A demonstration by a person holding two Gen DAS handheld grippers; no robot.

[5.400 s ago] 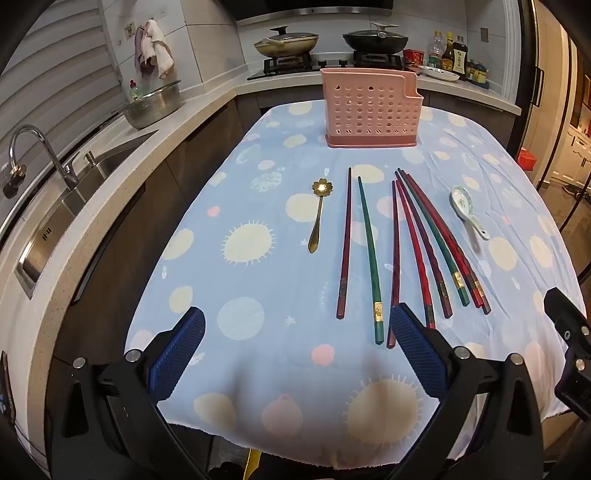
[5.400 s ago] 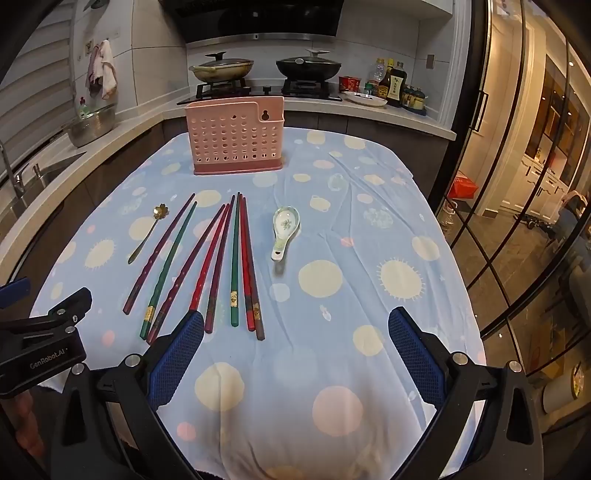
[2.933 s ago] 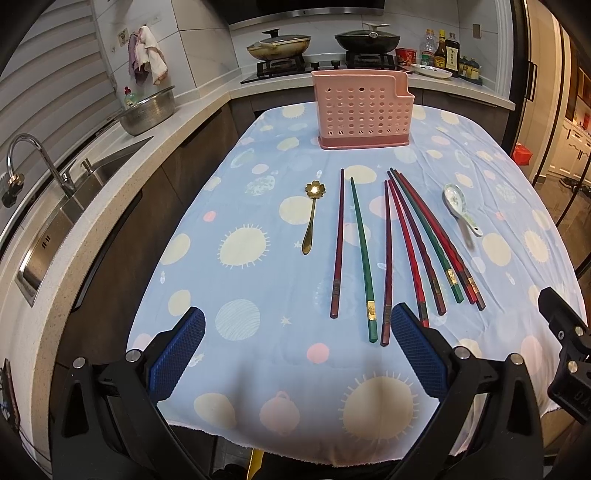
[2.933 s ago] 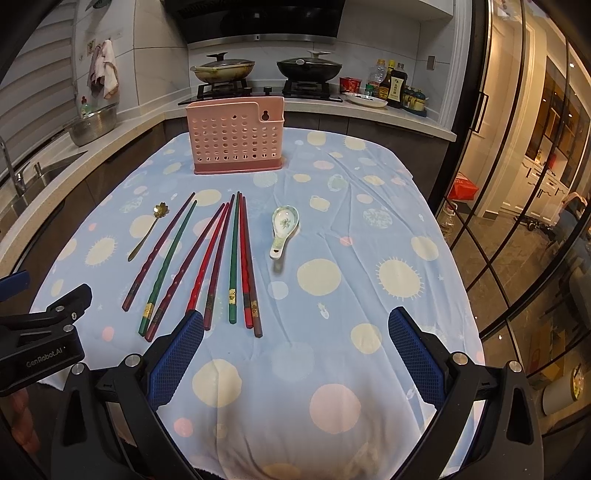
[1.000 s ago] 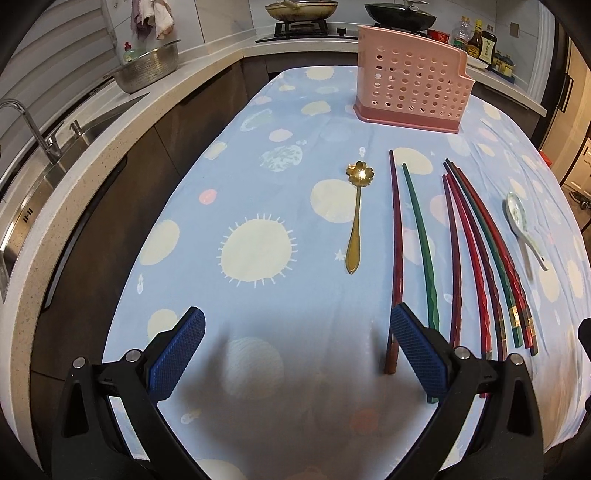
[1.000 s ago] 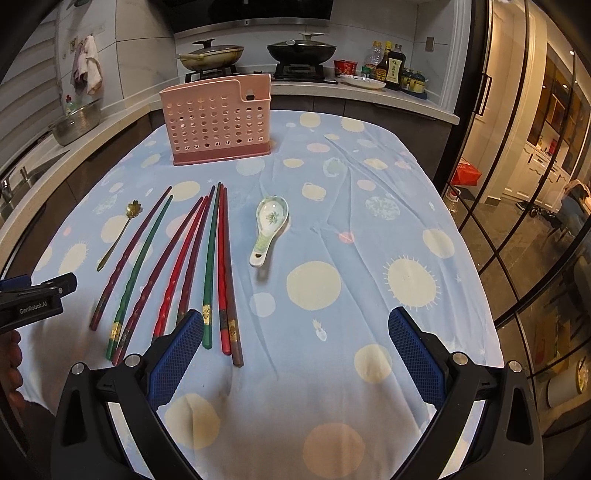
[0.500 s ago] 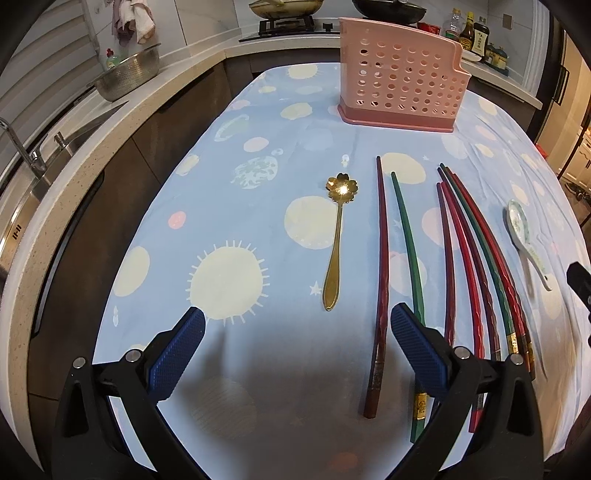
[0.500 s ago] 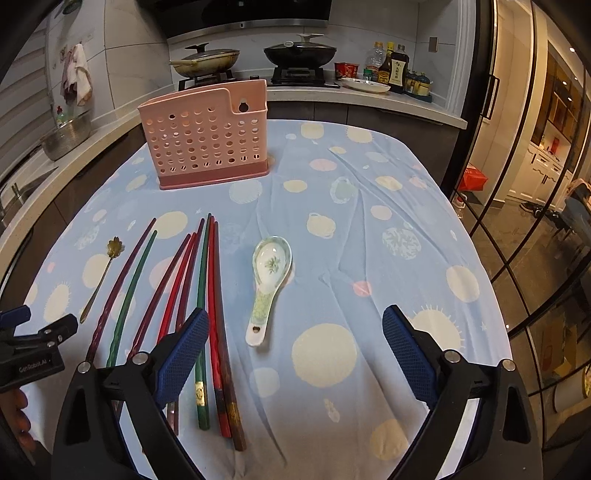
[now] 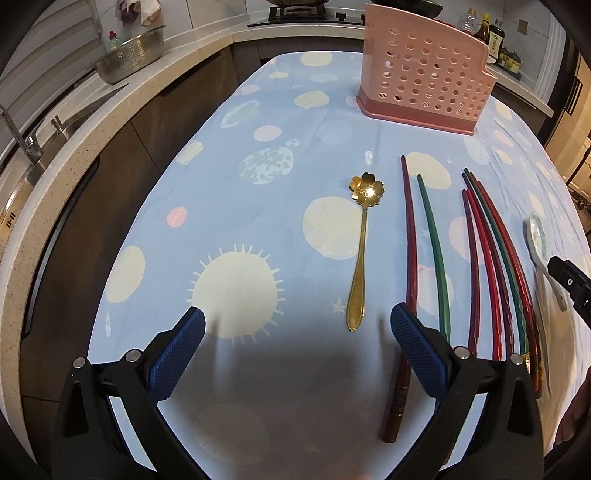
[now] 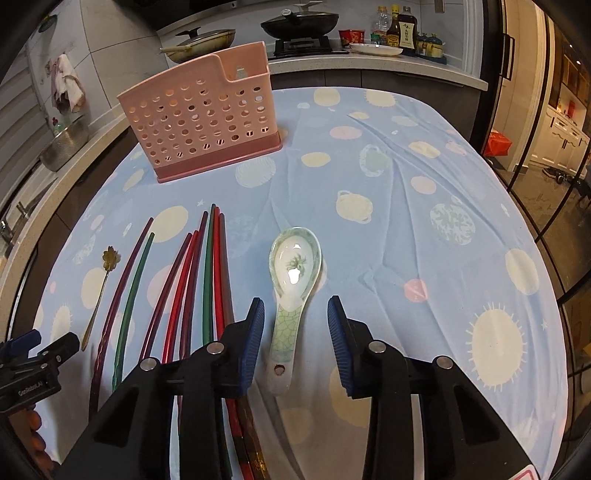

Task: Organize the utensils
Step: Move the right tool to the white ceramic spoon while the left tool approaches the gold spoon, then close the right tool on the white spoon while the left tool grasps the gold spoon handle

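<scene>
A white-and-green ceramic spoon (image 10: 293, 284) lies on the blue spotted tablecloth (image 10: 424, 221). My right gripper (image 10: 295, 325) is open, its jaws on either side of the spoon's handle, low over the cloth. A gold flower-headed spoon (image 9: 364, 243) lies ahead of my open, empty left gripper (image 9: 295, 336), its handle tip between the jaws' line. Several red, green and dark chopsticks (image 9: 491, 266) lie side by side between the two spoons; they also show in the right wrist view (image 10: 192, 288). A pink perforated utensil holder (image 10: 203, 114) stands upright at the table's far end.
A kitchen counter with a sink (image 9: 22, 177) and a metal colander (image 9: 129, 59) runs along the left. A stove with pans (image 10: 299, 22) and bottles (image 10: 402, 29) stands behind the table. Glass doors (image 10: 546, 147) stand to the right.
Both grippers have moved forward and down over the table. The right jaws have narrowed and now straddle the ceramic spoon's handle. The left gripper has come close to the gold spoon.
</scene>
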